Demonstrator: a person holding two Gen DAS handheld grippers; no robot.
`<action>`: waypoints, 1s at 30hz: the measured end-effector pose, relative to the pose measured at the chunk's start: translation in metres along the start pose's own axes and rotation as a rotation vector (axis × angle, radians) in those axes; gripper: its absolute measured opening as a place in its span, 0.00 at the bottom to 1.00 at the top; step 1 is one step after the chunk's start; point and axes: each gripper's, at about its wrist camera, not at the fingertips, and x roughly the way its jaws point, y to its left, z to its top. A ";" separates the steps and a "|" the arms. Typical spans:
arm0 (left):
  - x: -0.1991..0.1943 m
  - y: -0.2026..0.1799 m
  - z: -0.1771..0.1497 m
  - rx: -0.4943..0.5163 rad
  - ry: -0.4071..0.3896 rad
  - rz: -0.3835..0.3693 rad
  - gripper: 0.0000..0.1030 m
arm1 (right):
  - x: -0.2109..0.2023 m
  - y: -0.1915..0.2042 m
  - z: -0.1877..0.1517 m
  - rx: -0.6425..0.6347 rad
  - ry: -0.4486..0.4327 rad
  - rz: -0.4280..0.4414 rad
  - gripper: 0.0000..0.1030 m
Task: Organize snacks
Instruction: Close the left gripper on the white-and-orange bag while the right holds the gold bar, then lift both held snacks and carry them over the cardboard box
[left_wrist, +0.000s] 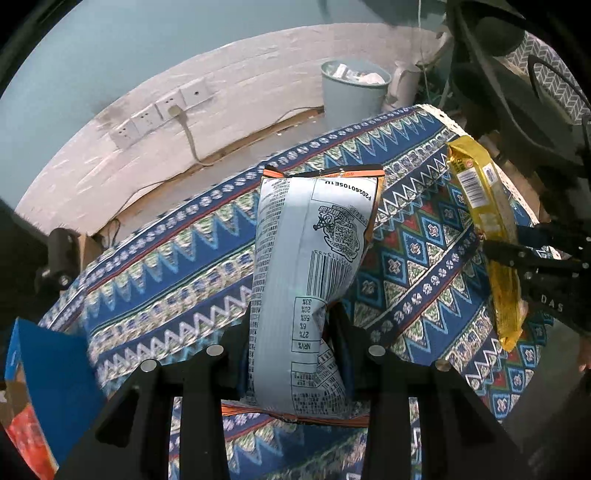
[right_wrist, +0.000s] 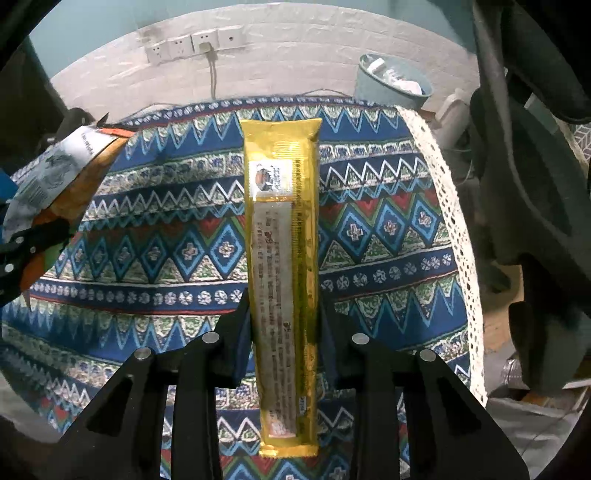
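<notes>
A puffy snack bag (left_wrist: 310, 266), pale back side with barcode and orange edges, hangs above the patterned tablecloth (left_wrist: 166, 258); my left gripper (left_wrist: 293, 325) is shut on its lower part. A long yellow snack pack (right_wrist: 282, 258) stands lengthwise between the fingers of my right gripper (right_wrist: 284, 317), which is shut on its middle. The yellow pack (left_wrist: 484, 206) and the right gripper's black fingers (left_wrist: 535, 258) show at the right of the left wrist view. The snack bag (right_wrist: 62, 177) with the left gripper appears at the left edge of the right wrist view.
A blue and red box (left_wrist: 40, 387) stands at the lower left. Beyond the table are a pale bin (left_wrist: 352, 92) with rubbish, a white brick wall with sockets (right_wrist: 192, 44), and a dark chair (right_wrist: 524, 184) at the right. The lace cloth edge (right_wrist: 447, 206) marks the table's right side.
</notes>
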 end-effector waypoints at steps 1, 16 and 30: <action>-0.005 0.002 -0.001 -0.003 -0.004 0.004 0.36 | -0.005 0.003 0.000 -0.003 -0.006 0.002 0.26; -0.072 0.032 -0.030 -0.003 -0.065 0.111 0.36 | -0.048 0.043 0.013 -0.092 -0.094 0.027 0.26; -0.124 0.072 -0.054 -0.063 -0.121 0.180 0.36 | -0.089 0.099 0.032 -0.177 -0.174 0.091 0.26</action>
